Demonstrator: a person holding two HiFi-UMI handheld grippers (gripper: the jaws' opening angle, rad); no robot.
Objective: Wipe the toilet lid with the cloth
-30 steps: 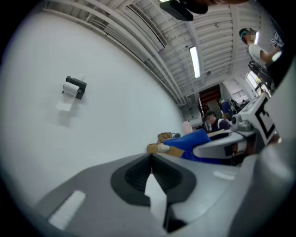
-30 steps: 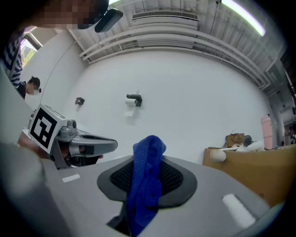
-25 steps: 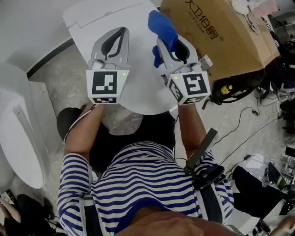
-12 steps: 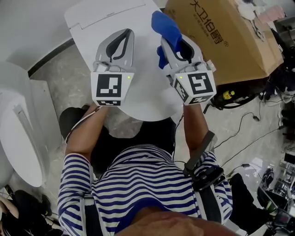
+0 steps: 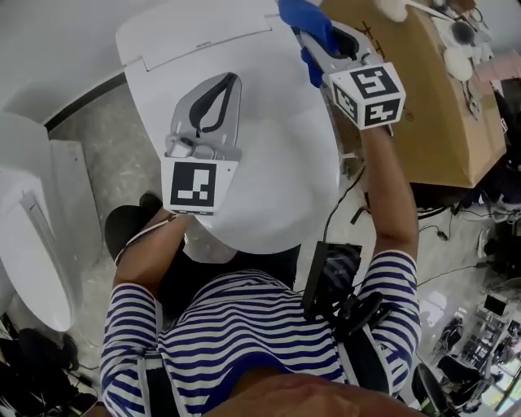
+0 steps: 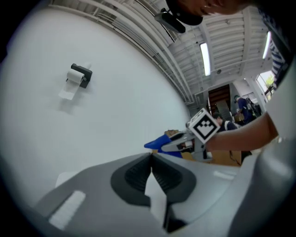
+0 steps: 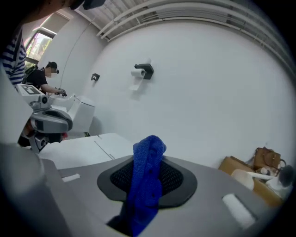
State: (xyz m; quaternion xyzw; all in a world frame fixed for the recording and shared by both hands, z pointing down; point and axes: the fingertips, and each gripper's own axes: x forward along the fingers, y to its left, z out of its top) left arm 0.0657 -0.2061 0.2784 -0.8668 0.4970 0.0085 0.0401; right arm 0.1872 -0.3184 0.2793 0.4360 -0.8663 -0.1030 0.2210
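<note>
As right claw (image 7: 149, 162) pinches cloth (image 7: 146, 190), roll holder (image 7: 144, 70) gripper-view only

Brown cardboard box (image 5: 431, 114) on the grey speckled floor (image 5: 106, 138), upper right, small white items (image 5: 392, 8) on its top | second white toilet (image 5: 32, 236) along the floor's left edge | black toilet-roll holder (image 7: 144, 69) high on the white wall (image 7: 208, 92) | person in a dark cap (image 7: 45, 76) at far left

No text, label or number can be read in any view
</note>
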